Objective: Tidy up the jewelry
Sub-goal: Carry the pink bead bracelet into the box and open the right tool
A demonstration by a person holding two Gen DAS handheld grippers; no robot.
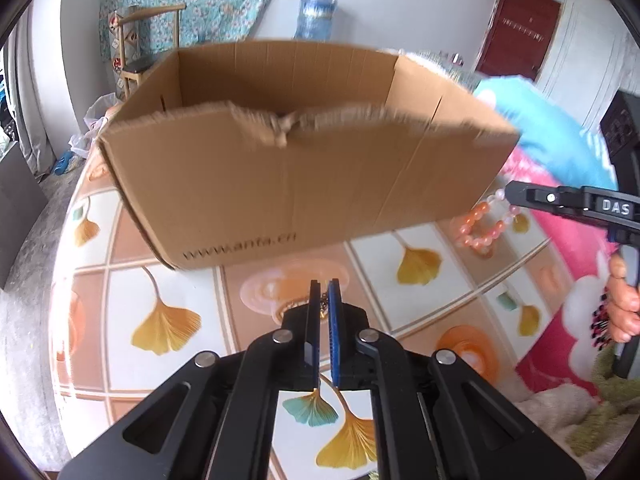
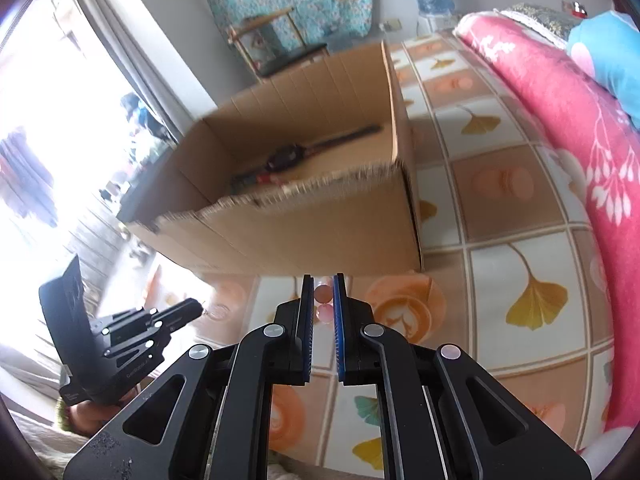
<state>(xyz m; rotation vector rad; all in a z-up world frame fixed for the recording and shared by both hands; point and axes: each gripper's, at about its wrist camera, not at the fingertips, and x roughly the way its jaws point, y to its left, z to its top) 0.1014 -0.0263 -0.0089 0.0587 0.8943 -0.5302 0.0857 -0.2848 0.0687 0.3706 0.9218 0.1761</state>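
Note:
An open cardboard box [image 1: 288, 168] stands on the patterned bed cover; it also shows in the right wrist view [image 2: 320, 216]. A dark watch [image 2: 288, 158] and another dark item lie inside it. My left gripper [image 1: 325, 296] is shut on a small gold chain piece [image 1: 322, 312], held above the cover in front of the box. My right gripper [image 2: 323, 296] is shut on an orange and pink bead bracelet [image 2: 322, 300], which hangs from it at the box's right end [image 1: 480, 228]. The left gripper shows in the right wrist view [image 2: 196, 308] with a thin ring dangling from its tip.
The bed cover [image 1: 420, 264] has gingko leaf squares. A pink floral quilt [image 2: 560, 128] and blue pillow [image 1: 552, 136] lie to the right. A chair [image 1: 136, 48], a water bottle [image 1: 316, 16] and a red door [image 1: 520, 28] stand behind.

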